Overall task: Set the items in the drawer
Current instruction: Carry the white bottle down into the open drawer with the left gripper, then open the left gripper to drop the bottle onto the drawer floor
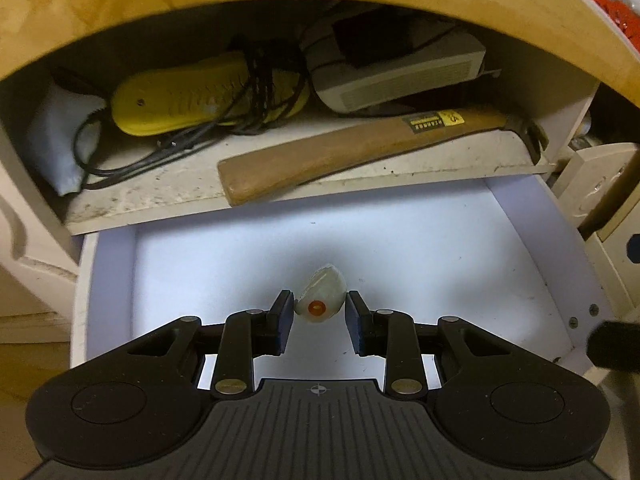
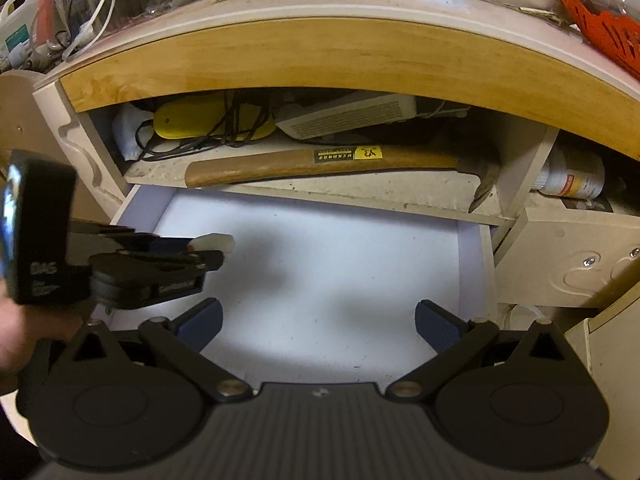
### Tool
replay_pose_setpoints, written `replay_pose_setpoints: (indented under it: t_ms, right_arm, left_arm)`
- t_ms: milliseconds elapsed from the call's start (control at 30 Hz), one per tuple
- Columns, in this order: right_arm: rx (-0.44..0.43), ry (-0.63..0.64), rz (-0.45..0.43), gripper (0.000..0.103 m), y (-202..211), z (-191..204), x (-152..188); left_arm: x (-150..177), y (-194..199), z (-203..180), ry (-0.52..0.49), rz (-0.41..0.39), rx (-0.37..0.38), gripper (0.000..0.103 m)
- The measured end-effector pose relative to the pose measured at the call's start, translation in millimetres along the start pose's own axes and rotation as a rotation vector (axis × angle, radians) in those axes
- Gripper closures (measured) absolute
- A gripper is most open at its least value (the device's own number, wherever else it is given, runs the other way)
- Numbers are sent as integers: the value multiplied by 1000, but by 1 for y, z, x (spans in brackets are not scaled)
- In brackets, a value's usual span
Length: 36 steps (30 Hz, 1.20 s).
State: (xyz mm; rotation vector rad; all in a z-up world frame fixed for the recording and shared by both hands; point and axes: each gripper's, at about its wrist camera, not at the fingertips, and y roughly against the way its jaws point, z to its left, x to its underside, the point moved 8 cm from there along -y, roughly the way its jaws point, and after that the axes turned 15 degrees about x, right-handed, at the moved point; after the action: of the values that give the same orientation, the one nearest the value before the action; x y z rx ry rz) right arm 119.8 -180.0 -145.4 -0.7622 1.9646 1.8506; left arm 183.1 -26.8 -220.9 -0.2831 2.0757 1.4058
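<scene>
1. Nearest us, the left claw (image 1: 319, 312) is clenched on a small whitish item with an orange dot (image 1: 320, 294). We pinch it at the claw's very tips, so the item juts forward and can go down first. It hangs over the drawer floor; whether it touches, we cannot tell.

2. The right claw (image 2: 318, 320) is released and holds nothing, its blue pads (image 2: 202, 318) standing wide apart. We keep it low at 6 o'clock over the drawer's front, likely so that it stays clear of the left claw, which enters the right wrist view from 9 o'clock.

3. The open drawer (image 1: 540, 256) lies under both claws, pulled out so its white floor is free to take things. Apart from the held item, nothing shows in the part we can see, so we judge the task to be near its start.

4. Farther off, toward 12 o'clock, a shelf (image 1: 168, 188) above the drawer bears a wooden-handled hammer (image 1: 340, 152), a yellow device wrapped in black cord (image 1: 188, 100) and a grey box (image 1: 392, 72).

5. Farthest, the counter (image 2: 320, 0) on top is crowded with cables and jars.
</scene>
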Motion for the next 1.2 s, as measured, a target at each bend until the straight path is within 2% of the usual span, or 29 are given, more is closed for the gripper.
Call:
replay_pose_setpoints:
  t_ms: [500, 767, 900, 933, 967, 1000, 1033, 1200]
  right_arm:
    - [-14, -18, 24, 0, -7, 0, 3]
    - [-10, -25, 23, 0, -6, -1, 3]
    - [-15, -33, 17, 0, -4, -2, 1]
    - [-16, -33, 16, 0, -4, -1, 0]
    - [-18, -33, 15, 0, -3, -1, 0]
    - [-21, -33, 14, 0, -3, -1, 0]
    - [-21, -32, 14, 0, -2, -1, 0]
    - [-19, -35, 16, 0, -2, -1, 0]
  left_arm:
    - [3, -40, 3, -22, 103, 64, 75]
    - [5, -42, 4, -16, 121, 57, 75]
    - [2, -39, 8, 9, 95, 49, 74]
    - [1, -39, 9, 17, 94, 47, 68]
    - [1, -39, 9, 23, 96, 46, 47]
    - [1, -40, 9, 27, 102, 47, 35]
    - [1, -40, 8, 27, 103, 48, 19]
    - [1, -41, 7, 24, 113, 41, 15]
